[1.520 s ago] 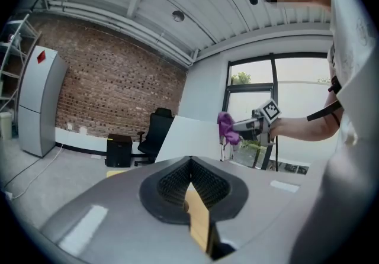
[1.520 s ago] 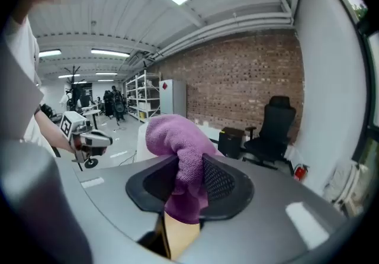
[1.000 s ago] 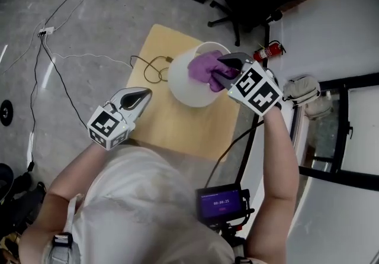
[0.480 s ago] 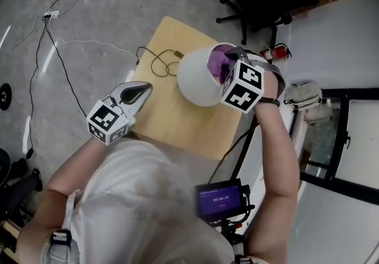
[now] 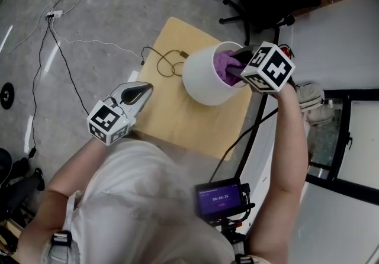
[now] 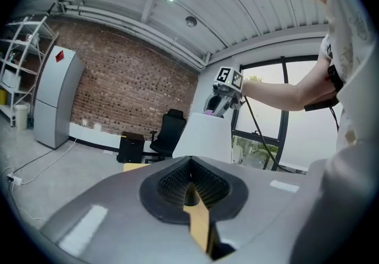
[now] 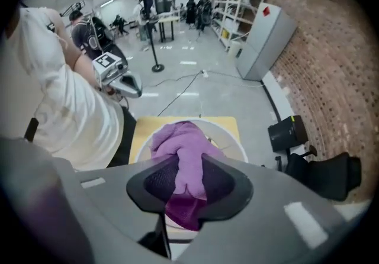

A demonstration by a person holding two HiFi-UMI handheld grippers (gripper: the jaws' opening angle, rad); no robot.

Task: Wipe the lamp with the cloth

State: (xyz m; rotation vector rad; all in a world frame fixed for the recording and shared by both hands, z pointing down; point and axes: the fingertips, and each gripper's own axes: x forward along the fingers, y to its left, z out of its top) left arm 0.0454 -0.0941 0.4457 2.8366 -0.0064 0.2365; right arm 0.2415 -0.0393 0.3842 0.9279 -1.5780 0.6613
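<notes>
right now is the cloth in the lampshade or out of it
In: the purple cloth, pinched in the right gripper, bunches inside the open white lampshade.

Near table (image 5: 169, 118) half free; lamp (image 5: 204, 82), cord (image 5: 167, 65) obstruct beyond.

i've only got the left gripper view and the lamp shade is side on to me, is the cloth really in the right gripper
Observer: Yes. In the right gripper view, the right gripper is clamped on a fold of the purple cloth.
Operator: where is it on the lamp
Observer: In the head view, the cloth is down inside the open top of the white shade, on the side nearest that gripper.
Operator: anything on the table to watch
Observer: A cord lies looped on the wooden table, just left of the shade.
</notes>
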